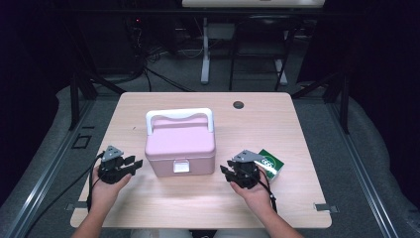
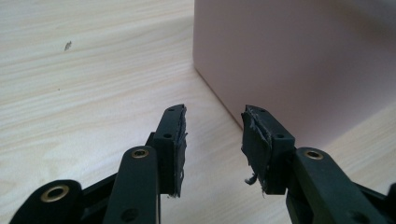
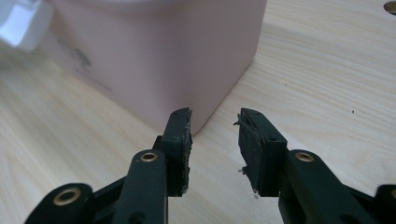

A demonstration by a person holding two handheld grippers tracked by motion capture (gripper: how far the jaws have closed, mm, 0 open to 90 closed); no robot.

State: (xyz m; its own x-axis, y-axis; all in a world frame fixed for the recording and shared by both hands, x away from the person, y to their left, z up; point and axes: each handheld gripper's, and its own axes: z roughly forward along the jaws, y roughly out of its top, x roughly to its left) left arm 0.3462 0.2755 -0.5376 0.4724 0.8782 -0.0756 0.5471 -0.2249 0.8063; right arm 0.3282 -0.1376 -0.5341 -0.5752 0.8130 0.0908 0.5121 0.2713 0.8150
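Pink box (image 1: 180,144) is flanked by left gripper (image 1: 135,163) and right gripper (image 1: 226,170), both parted, nothing held. Approach step, probably; its white latch (image 1: 181,166) likely gets tackled next.

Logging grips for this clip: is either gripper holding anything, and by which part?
Nothing is held. The left gripper and right gripper stand open beside the pink box, with bare table between their jaws.

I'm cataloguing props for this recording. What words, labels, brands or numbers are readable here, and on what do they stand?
Nothing can be read for certain.
Green box: a white mark on its top, too small and blurred to read.
Pink case: a faint dark print on its side wall, too blurred to read.
White latch: no text visible.
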